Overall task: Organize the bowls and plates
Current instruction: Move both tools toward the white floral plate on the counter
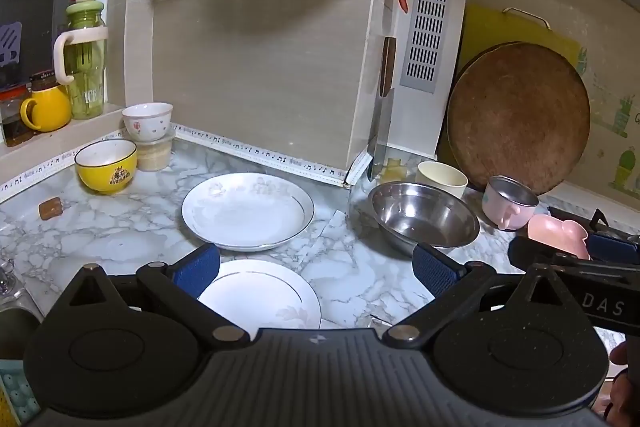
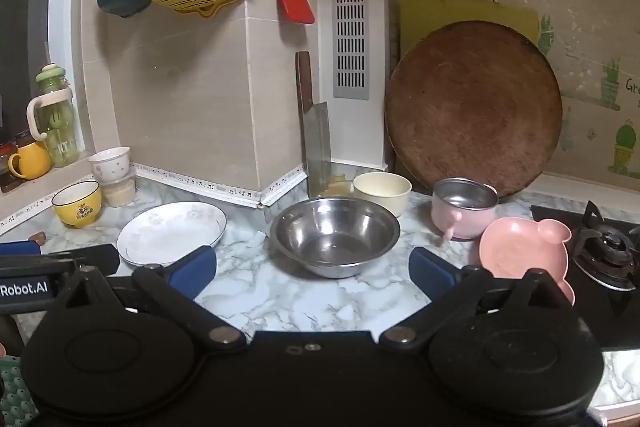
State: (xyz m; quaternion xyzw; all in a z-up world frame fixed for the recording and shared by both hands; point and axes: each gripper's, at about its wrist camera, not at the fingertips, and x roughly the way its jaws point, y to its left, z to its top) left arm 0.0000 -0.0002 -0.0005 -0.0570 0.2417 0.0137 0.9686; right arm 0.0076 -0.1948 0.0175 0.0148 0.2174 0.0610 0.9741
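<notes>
Marble worktop (image 1: 352, 287). Steel bowl (image 2: 335, 241), centre; two white plates (image 1: 248, 211) (image 1: 264, 297) to its left, pink bowl (image 2: 524, 251) to its right. Left claw (image 1: 316, 267), right claw (image 2: 312, 269): both wide open, empty.

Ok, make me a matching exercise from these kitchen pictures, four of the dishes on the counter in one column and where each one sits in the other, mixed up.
Things:
1. steel bowl
2. yellow bowl
3. pink bear-shaped dish
4. flowered white bowl

Places:
A. stacked on a small lidded tub in the corner
B. beside the gas stove
C. in front of the cleaver that leans on the wall
D. near the window ledge, left of the white plate

Pairs: 1-C, 2-D, 3-B, 4-A
</notes>
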